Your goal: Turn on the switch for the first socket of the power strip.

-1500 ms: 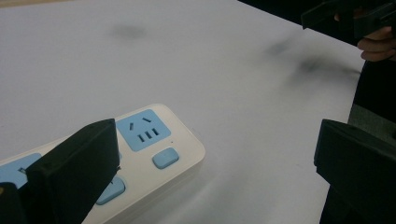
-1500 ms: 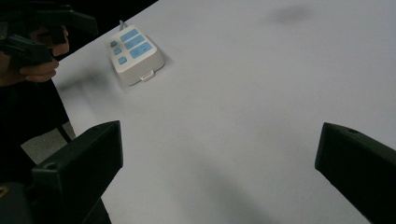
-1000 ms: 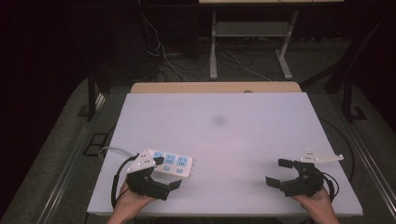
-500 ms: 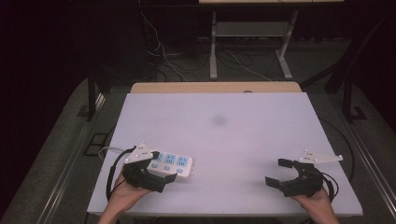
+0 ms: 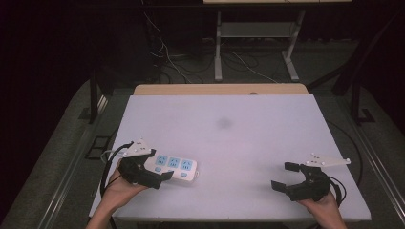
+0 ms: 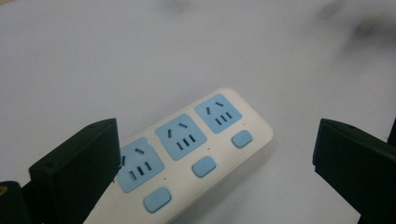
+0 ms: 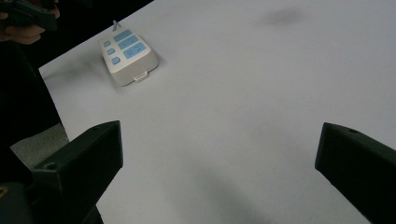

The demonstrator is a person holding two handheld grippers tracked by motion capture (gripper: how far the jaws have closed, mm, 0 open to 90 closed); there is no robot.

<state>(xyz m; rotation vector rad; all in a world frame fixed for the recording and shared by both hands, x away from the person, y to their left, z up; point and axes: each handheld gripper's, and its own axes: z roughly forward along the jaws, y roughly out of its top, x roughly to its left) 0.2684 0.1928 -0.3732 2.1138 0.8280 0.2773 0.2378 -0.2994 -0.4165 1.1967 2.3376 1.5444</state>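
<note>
A white power strip point(image 5: 175, 167) with three blue sockets and blue buttons lies flat on the white table point(image 5: 229, 138), near its front left. My left gripper point(image 5: 161, 164) is open, its jaws standing wide on either side of the strip's near end. In the left gripper view the strip point(image 6: 187, 154) runs up between the jaws of my left gripper point(image 6: 217, 135), close to the left one. My right gripper point(image 5: 283, 175) is open over bare table at the front right, holding nothing. From my right gripper point(image 7: 219, 140) the strip point(image 7: 128, 56) is far off at upper left.
A faint dark smudge point(image 5: 223, 123) marks the table's middle. A wooden board point(image 5: 219, 89) runs along the far edge. Beyond it stand a metal frame point(image 5: 218, 43) and loose cables point(image 5: 167, 52) on the dark floor. The table's front edge is just under both hands.
My left gripper has shifted slightly to the left and farther from the front edge. The power strip and my right gripper have stayed put.
</note>
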